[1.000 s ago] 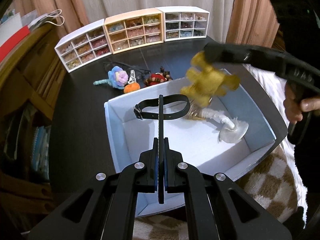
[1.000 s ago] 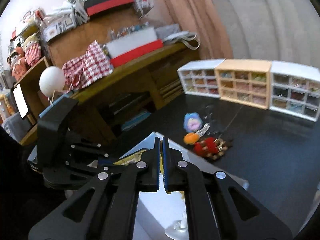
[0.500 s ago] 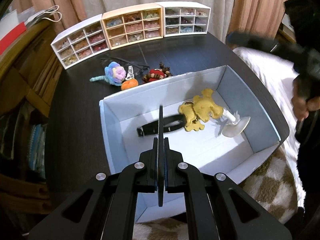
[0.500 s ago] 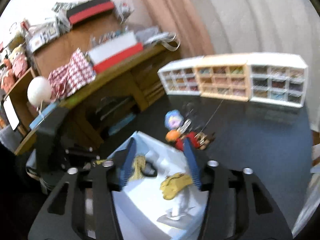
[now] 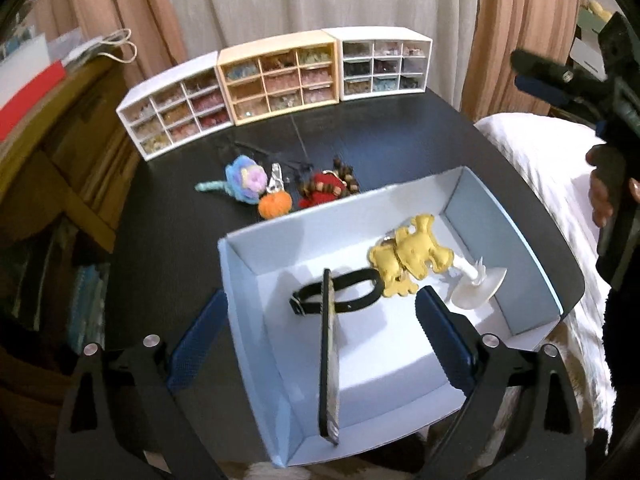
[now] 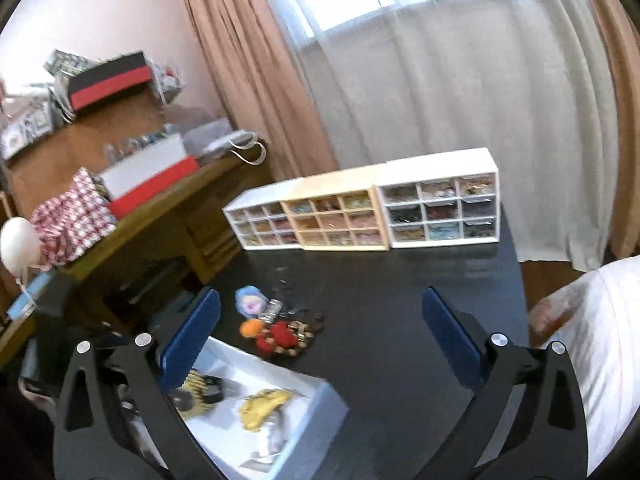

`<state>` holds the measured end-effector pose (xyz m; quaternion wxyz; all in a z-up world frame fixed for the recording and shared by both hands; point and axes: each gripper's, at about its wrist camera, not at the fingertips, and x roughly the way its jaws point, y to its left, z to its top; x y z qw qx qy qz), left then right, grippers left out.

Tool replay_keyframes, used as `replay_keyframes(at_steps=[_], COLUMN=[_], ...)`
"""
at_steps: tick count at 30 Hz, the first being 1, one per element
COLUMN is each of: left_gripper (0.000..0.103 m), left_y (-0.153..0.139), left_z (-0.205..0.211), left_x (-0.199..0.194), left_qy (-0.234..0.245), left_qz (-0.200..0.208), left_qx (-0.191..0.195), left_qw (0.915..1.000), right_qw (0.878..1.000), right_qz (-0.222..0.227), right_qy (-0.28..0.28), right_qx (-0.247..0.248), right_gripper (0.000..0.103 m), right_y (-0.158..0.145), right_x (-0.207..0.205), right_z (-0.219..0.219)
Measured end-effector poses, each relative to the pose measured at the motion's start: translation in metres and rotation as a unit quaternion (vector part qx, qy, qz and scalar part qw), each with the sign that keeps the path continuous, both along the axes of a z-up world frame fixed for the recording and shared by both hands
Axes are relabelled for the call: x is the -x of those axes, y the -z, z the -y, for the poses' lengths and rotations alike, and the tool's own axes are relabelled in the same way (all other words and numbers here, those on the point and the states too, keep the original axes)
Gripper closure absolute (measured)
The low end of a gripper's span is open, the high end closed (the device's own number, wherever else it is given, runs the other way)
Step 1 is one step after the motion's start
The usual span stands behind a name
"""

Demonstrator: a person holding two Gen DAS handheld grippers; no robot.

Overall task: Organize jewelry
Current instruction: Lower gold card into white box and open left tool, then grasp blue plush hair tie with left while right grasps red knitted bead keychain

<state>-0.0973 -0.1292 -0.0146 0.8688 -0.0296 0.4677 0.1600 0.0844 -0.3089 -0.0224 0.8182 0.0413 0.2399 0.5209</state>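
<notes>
Jewelry box [image 5: 248, 264], white with pale blue walls, sits at the near edge of the dark table [image 5: 400, 128], overhanging slightly. Inside: black strap [image 5: 352, 292], yellow plush charm [image 5: 412, 260] touching it, white stand [image 5: 480, 288] beside. No readable writing or labels anywhere. Left gripper [image 5: 320, 320] spread wide over the box, a thin black strip [image 5: 329, 360] standing loose between the fingers. Right gripper [image 6: 320, 344] spread wide, holding nothing, above bare table. Flower charm [image 5: 246, 178], orange pompom [image 5: 274, 205], red beaded piece [image 5: 324, 192] clustered just behind the box; three drawer organizers [image 5: 276, 80] along the far edge.
</notes>
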Motion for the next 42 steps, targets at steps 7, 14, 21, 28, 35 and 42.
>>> replay_keyframes(at_steps=[7, 14, 21, 28, 35, 42], left_gripper=[0.008, 0.008, 0.008, 0.008, 0.008, 0.008], left_y=[-0.001, 0.000, 0.001, -0.014, -0.012, 0.013], left_z=[-0.010, -0.028, -0.058, -0.117, -0.166, -0.174], left_x=[-0.006, -0.011, -0.012, -0.028, -0.065, -0.088], left_qy=[-0.003, -0.019, -0.043, -0.060, -0.035, -0.035], left_qz=[-0.005, -0.006, -0.005, 0.015, 0.017, -0.026], left_qx=[0.006, 0.006, 0.004, 0.028, 0.098, 0.102], left_qw=[1.0000, 0.9998, 0.9990, 0.9977, 0.9944, 0.9939], right_qw=[0.999, 0.993, 0.979, 0.955, 0.921, 0.886], right_qz=[0.007, 0.005, 0.010, 0.012, 0.005, 0.017], right_qy=[-0.009, -0.074, -0.149, -0.222, -0.273, -0.335], right_qx=[0.043, 0.091, 0.141, 0.199, 0.277, 0.320], right_gripper=[0.006, 0.014, 0.017, 0.022, 0.032, 0.033], right_y=[0.010, 0.016, 0.024, 0.037, 0.055, 0.061], right_x=[-0.006, -0.010, -0.016, -0.018, -0.019, 0.003], right_z=[-0.025, -0.063, -0.105, -0.144, -0.183, -0.210])
